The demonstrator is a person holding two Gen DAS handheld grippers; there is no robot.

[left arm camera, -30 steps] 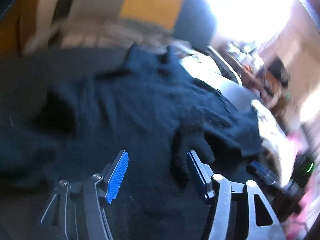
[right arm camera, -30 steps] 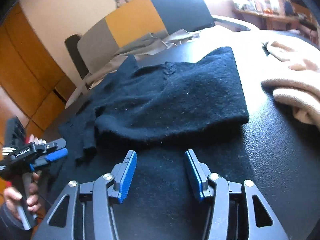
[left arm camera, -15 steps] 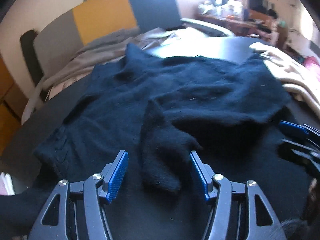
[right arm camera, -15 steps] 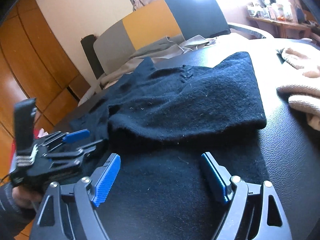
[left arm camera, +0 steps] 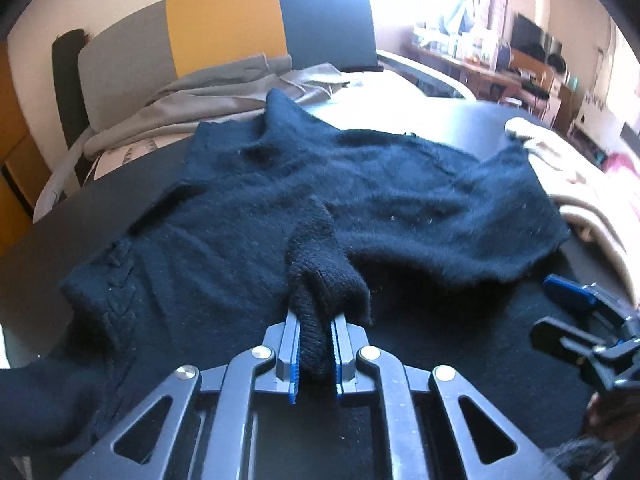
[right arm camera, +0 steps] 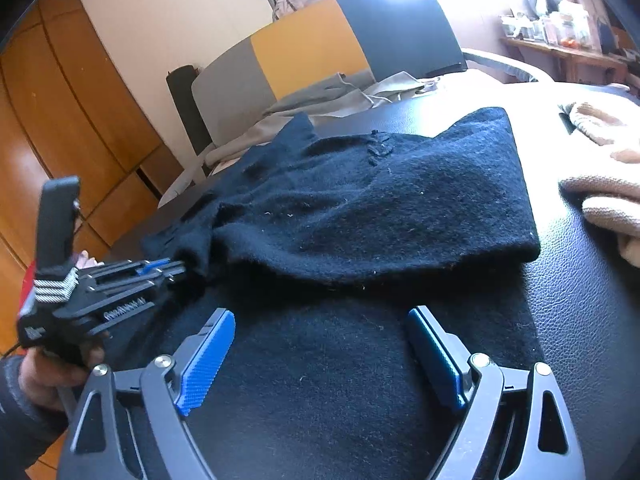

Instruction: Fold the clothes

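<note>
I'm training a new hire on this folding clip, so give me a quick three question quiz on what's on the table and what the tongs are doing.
1. True or false: the left tongs grip the black sweater's sleeve.
2. What lies between the right tongs' pads? A) black knit, ungripped B) the beige garment C) a hanger
3. Fill in: the chair behind the table has a ____ middle panel.

Key: 1 true; 2 A; 3 yellow.
</note>
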